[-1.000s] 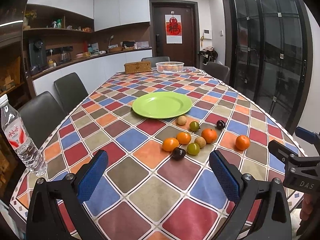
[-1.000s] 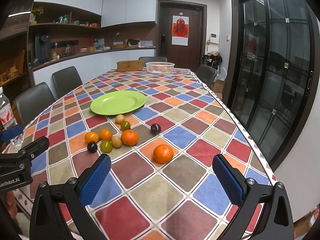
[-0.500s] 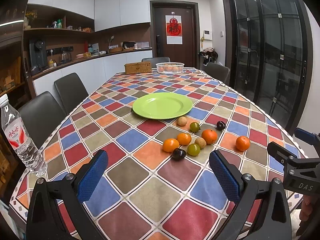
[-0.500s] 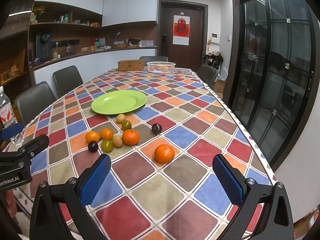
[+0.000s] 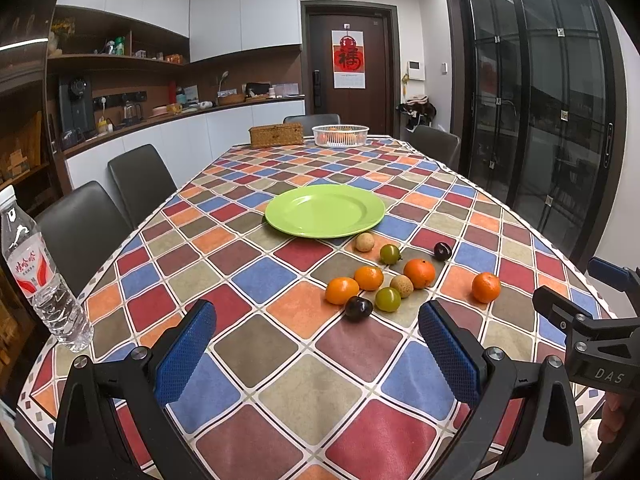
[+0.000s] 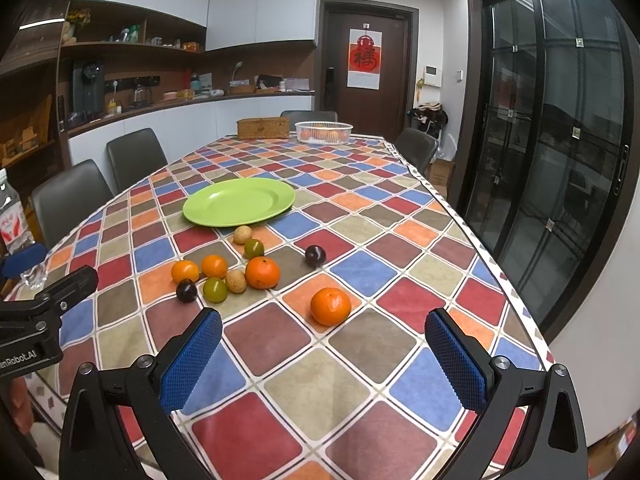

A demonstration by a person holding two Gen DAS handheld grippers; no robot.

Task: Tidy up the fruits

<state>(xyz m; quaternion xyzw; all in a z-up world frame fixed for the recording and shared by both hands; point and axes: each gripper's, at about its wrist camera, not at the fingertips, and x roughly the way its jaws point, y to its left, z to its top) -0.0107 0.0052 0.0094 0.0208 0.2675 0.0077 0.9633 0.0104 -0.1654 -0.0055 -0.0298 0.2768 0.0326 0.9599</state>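
We hold both grippers low over the near end of the counter (image 5: 256,344), which wears a checked cloth of red, blue, orange and olive squares. The left gripper (image 5: 316,344) has its jaws spread wide with nothing between the blue pads, and the right gripper (image 6: 322,354) is the same, jaws wide apart and holding nothing. The fruits lie loose on the cloth just near of the green plate (image 5: 325,210), which sits toward the middle of the counter with nothing on it. In the left wrist view we count 9 pieces: a pale longan (image 5: 365,242) almost touching the plate's near rim, a green plum (image 5: 390,254) just to its right, a dark plum (image 5: 443,251) farther right, then a tight cluster of 3 oranges (image 5: 419,273), a 2nd longan (image 5: 401,285), a 2nd green plum (image 5: 387,299) and a 2nd dark plum (image 5: 358,308). 1 orange (image 6: 331,306) lies apart to the right of that cluster, nearest the right gripper and well in front of its left pad. At the far end stand a white basket (image 5: 340,136) with fruit inside and a wicker box (image 5: 276,135) to its left. A water bottle (image 5: 40,276) stands upright at the near left edge.
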